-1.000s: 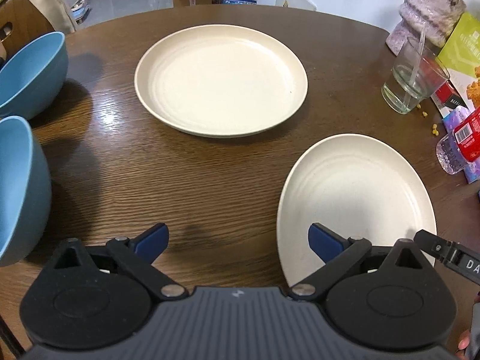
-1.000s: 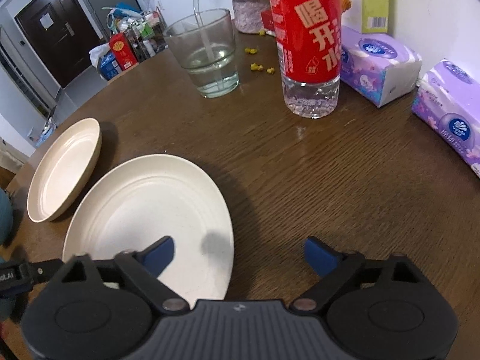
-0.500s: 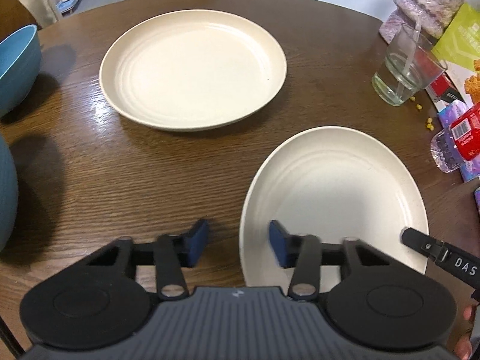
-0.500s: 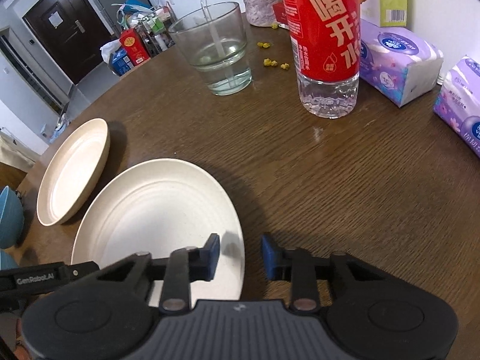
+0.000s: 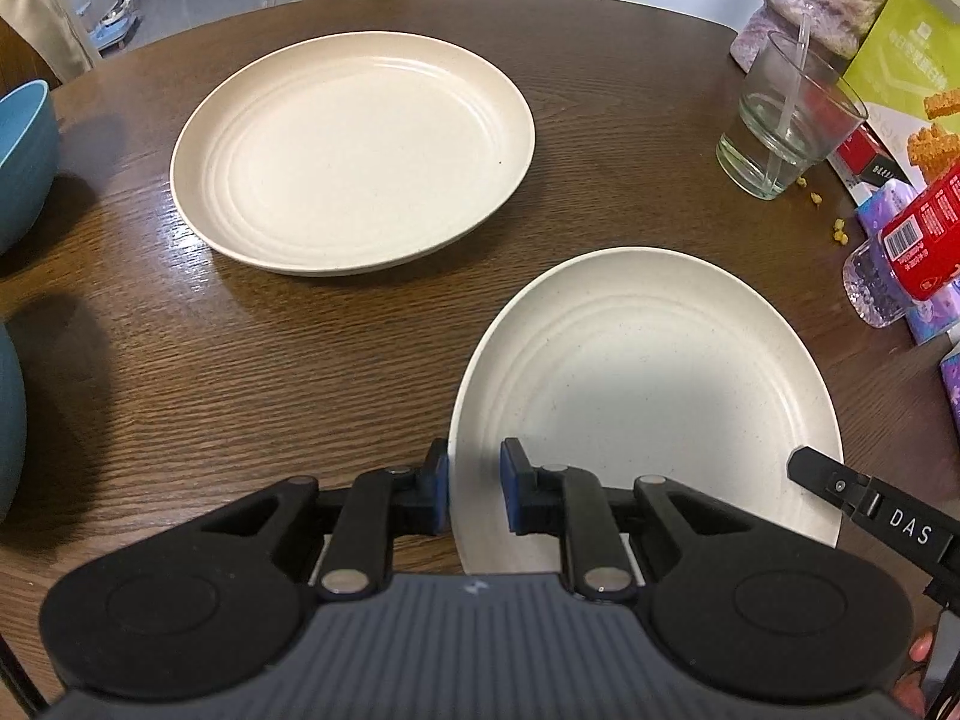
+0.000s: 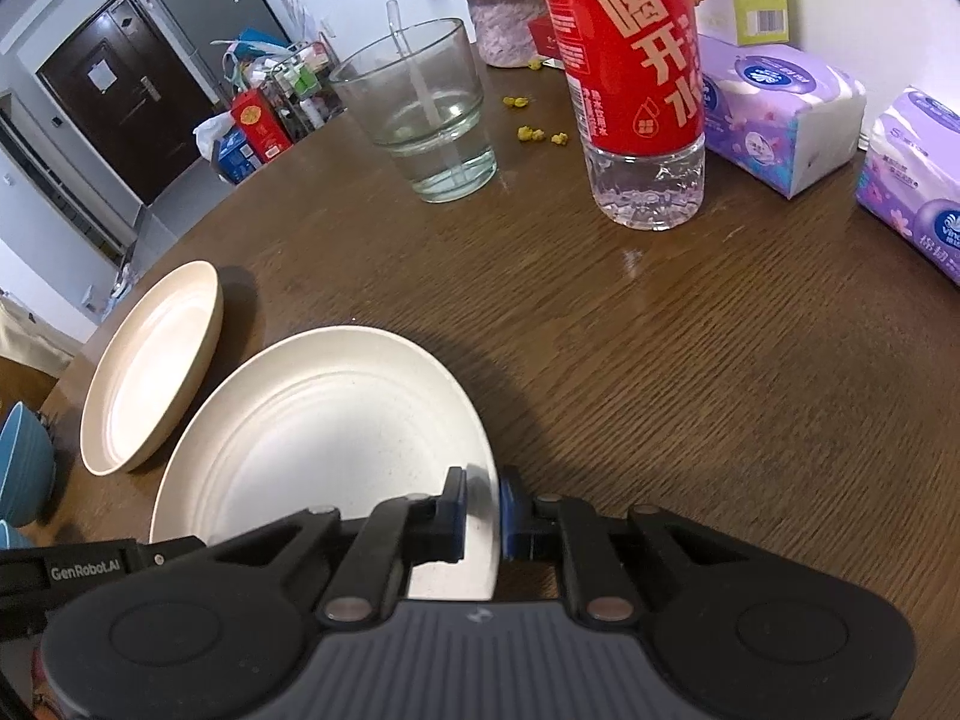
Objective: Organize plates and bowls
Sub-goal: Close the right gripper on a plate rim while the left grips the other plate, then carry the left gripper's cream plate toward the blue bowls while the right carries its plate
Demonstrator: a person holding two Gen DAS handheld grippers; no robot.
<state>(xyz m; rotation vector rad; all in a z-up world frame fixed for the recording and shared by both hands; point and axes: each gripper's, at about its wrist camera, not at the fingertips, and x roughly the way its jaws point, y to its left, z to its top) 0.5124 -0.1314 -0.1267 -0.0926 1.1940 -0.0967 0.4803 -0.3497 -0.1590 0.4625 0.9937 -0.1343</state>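
Two cream plates lie on the round wooden table [image 5: 300,372]. On the near plate [image 5: 648,384] [image 6: 324,420] both grippers are closing. My left gripper [image 5: 474,492] has the plate's left rim between its blue pads, and they press on it. At the opposite rim, my right gripper [image 6: 480,510] pinches the edge the same way. The far plate [image 5: 354,150] [image 6: 150,366] rests untouched beyond it. At the left stand two blue bowls, one further back [image 5: 24,162] and one nearer [image 5: 9,420].
A glass with a straw [image 5: 786,120] [image 6: 420,114], a red-labelled water bottle [image 6: 636,78], purple tissue packs [image 6: 780,114], snack boxes and yellow crumbs [image 6: 540,135] crowd the table's right side. Bare wood lies between the plates and the bowls.
Both grippers went from wide open to closed on the near plate's opposite rims. The left gripper slid right towards the plate's edge; the right one stayed put.
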